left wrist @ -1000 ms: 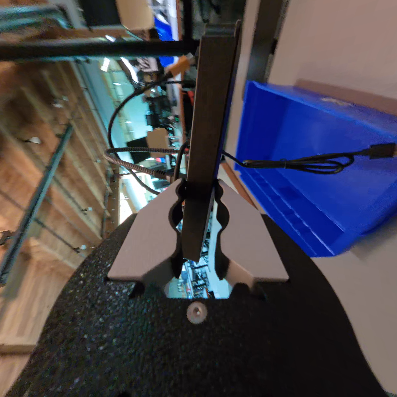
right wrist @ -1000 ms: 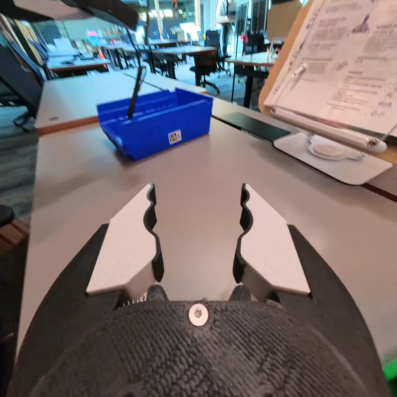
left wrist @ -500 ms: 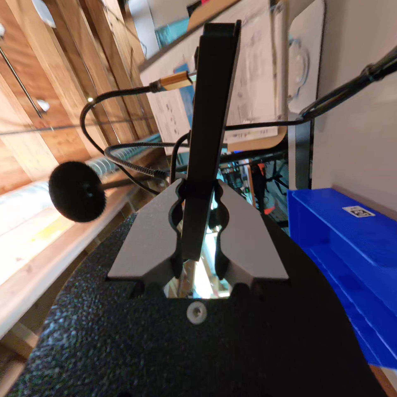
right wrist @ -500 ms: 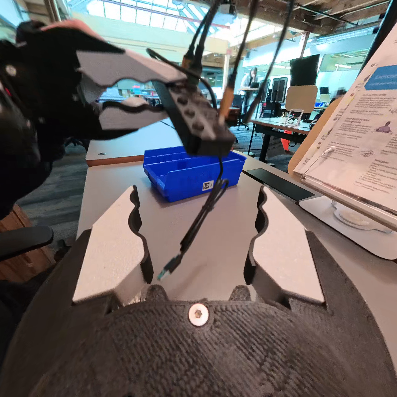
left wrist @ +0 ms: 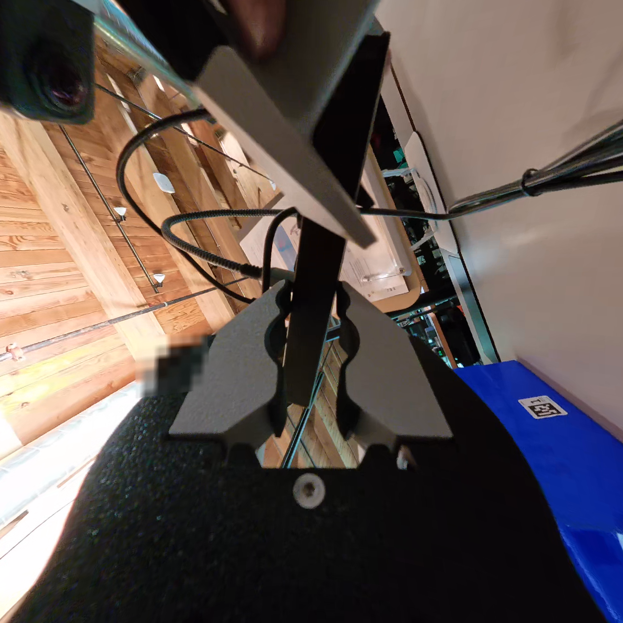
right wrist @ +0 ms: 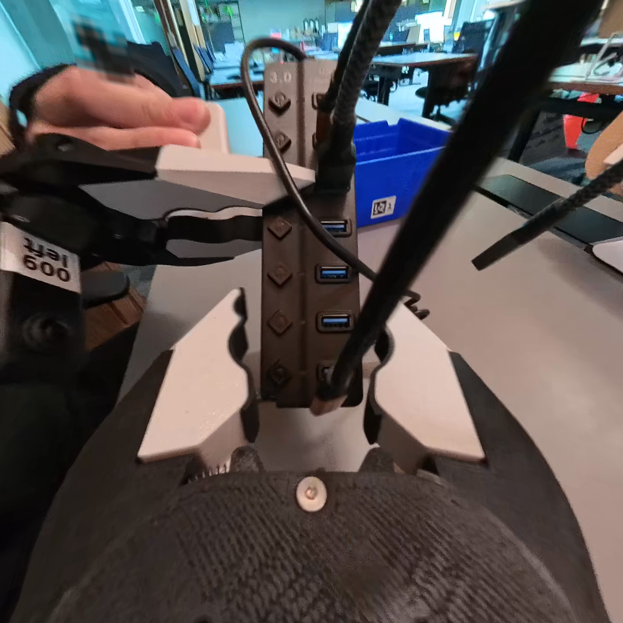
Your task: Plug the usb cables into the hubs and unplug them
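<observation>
Your left gripper is clenched on the black USB hub, holding it in the air above the grey table; in the right wrist view it comes in from the left and grips the hub partway along its length. Your right gripper stands released, its fingers either side of the hub's near end, not touching it. Three blue ports sit empty; a braided cable is plugged in farther up, another cable at the near port. A blue bin stands beyond.
</observation>
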### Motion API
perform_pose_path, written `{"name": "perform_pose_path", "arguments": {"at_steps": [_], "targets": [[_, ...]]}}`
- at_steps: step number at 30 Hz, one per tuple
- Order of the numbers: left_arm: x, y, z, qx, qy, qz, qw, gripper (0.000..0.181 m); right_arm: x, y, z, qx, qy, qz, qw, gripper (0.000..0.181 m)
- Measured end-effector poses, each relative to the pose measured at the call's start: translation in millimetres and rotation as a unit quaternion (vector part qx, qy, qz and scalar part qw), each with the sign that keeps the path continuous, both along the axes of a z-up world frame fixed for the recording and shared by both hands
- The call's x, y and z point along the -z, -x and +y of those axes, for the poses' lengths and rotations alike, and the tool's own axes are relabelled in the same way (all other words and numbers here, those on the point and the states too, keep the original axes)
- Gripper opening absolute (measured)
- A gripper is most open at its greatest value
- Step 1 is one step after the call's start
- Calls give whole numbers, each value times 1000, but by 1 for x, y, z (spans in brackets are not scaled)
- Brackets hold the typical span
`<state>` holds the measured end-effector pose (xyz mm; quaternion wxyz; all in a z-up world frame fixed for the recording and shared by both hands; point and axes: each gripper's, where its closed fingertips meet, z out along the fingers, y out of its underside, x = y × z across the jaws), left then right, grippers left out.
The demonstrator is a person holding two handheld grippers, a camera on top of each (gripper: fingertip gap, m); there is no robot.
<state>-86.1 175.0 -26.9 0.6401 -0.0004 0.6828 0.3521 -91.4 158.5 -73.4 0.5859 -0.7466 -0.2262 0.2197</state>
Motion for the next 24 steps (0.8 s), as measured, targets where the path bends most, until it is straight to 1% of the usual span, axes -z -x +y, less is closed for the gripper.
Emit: {"name": "perform_pose_path", "arguments": {"at_steps": [1, 4, 6, 8, 9, 10, 11, 13, 14, 15, 16, 18, 19, 20, 21, 22, 23, 24], "targets": [[1, -1, -2, 2, -1, 0, 1000, 24, 2, 1, 1, -3, -3, -11, 1000, 59], [-1, -3, -1, -5, -22, 2, 1000, 24, 0, -1, 4, 7, -6, -16, 1000, 58], [-2, -3, 0, -3, -15, -2, 1000, 25, -3, 0, 4, 4, -13, -1, 1000, 58], [-2, -2, 1, -2, 25, -9, 1000, 27, -6, 2, 3, -11, -15, 42, 999, 58], [-4, -1, 1, 3, 69, -23, 997, 34, -9, 4, 1, -28, -11, 77, 997, 57], [-8, 1, 1, 12, 121, -40, 992, 41, -14, 5, -1, -46, -9, 123, 991, 58], [-13, 3, 1, 19, 171, -56, 984, 43, -23, 6, -4, -65, -6, 183, 981, 57], [-32, 8, 1, 36, 243, -107, 963, 52, -45, 1, -9, -96, -8, 302, 949, 56], [-42, 12, 1, 43, 267, -136, 953, 54, -54, -3, -11, -106, -15, 345, 933, 56], [-51, 16, 2, 50, 284, -162, 944, 55, -60, -7, -13, -116, -18, 377, 919, 52], [-59, 22, 2, 57, 298, -191, 933, 56, -62, -10, -13, -118, -17, 390, 913, 52], [-67, 33, 8, 62, 340, -244, 906, 56, -61, -15, -10, -99, -13, 399, 912, 52], [-66, 38, 12, 62, 375, -263, 887, 57, -60, -15, -10, -103, -8, 402, 910, 52], [-64, 42, 18, 62, 417, -284, 861, 57, -62, -16, -10, -106, -10, 414, 904, 52], [-57, 44, 23, 64, 474, -298, 826, 57, -65, -18, -11, -107, -15, 434, 894, 51], [-46, 44, 26, 70, 549, -301, 776, 60, -70, -19, -12, -117, -18, 455, 883, 51], [-36, 41, 24, 83, 634, -295, 710, 66, -74, -20, -14, -126, -23, 468, 874, 53], [-27, 37, 18, 101, 715, -282, 632, 70, -76, -20, -15, -125, -32, 467, 875, 53]]}}
